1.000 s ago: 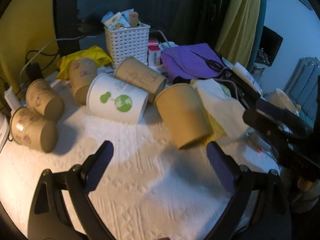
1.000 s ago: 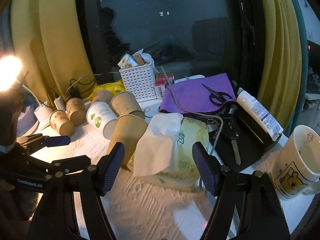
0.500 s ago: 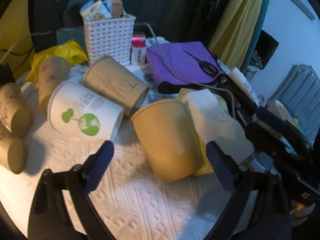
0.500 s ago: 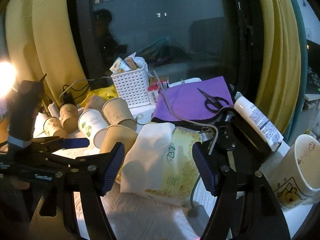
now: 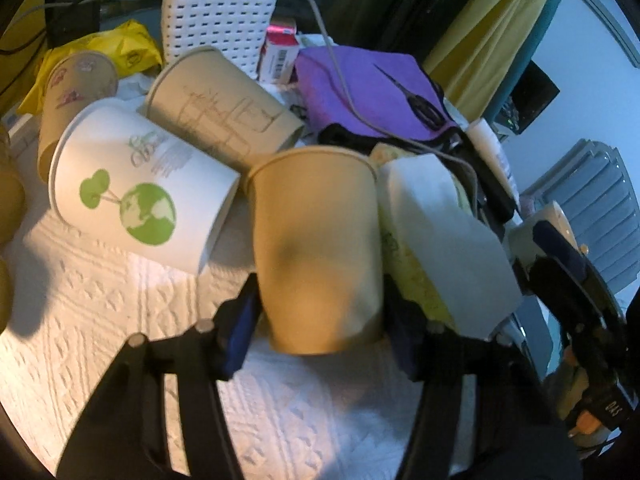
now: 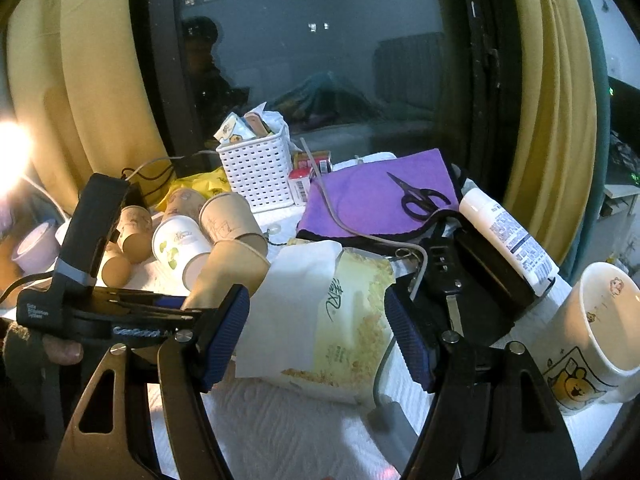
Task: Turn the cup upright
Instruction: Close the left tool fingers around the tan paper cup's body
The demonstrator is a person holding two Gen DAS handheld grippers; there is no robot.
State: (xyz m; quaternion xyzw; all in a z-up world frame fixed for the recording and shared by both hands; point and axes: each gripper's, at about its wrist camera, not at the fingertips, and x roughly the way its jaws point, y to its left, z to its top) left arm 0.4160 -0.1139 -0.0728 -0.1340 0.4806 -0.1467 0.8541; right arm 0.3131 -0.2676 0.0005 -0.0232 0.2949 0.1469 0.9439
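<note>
- Tan paper cup [image 5: 316, 256] lies on its side on the white textured towel [image 5: 120, 296], its closed base toward the left wrist camera and its open rim pointing away.
- Left gripper [image 5: 320, 328] has its two blue-padded fingers [image 5: 240, 332] on either side of the cup's base end, each pad against the cup wall, so it is clamped on the cup.
- White cup with a green globe print [image 5: 136, 196] lies on its side just left of the tan cup, and a brown cup with a line drawing [image 5: 224, 104] lies behind both.
- Tissue pack [image 5: 436, 240] sits just right of the tan cup, touching or nearly touching it.
- Right gripper [image 6: 316, 336] has its fingers spread wide apart, with nothing held; the tissue pack shows between them.
- Seen from the right wrist, the tan cup [image 6: 228, 272] is at the left, beside the tissue pack [image 6: 340, 320], with the left gripper [image 6: 172, 312] around it.
- White mug with a bear print [image 6: 592, 336] stands at the far right.
</note>
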